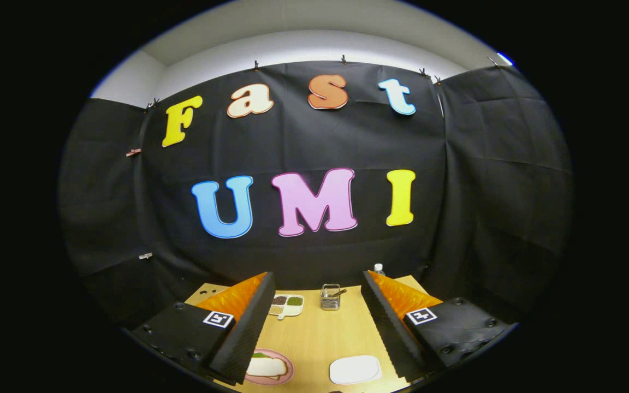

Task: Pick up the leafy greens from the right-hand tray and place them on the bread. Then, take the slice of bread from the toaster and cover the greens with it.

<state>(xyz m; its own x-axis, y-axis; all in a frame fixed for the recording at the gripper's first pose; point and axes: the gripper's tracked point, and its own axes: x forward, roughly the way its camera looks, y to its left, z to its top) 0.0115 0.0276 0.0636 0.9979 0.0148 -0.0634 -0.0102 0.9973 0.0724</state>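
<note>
Tool: the tool (319, 322) is held above the worktop (320, 338) with its two fingers (249, 333) spread wide apart; nothing is between them and nothing is gripped.
Pink plate: a round pink plate (287, 371) lies on the worktop close under the left finger, partly hidden by its tip.
Bread: a pale slice of bread (266, 367) rests on the pink plate.
Leafy greens: a small patch of leafy greens (260, 355) shows at the far edge of the bread, touching it, right beside the left finger's tip; whether they lie on top of the slice or peek out from under it cannot be told.
White tray: a flat white tray (355, 369) lies on the worktop to the right of the pink plate, between the fingers and nearer the right one; its surface looks bare.
Divided dish: a white divided dish (286, 305) with dark, green and pale fillings in separate sections stands farther off, beyond the left finger's tip.
Toaster: a small metal rack-like toaster (330, 297) stands at the far part of the worktop, ahead and between the fingers; what it holds is too small to make out.
Bottle: the cap of a bottle (379, 268) shows just past the right finger, against the booth's black wall.
</note>
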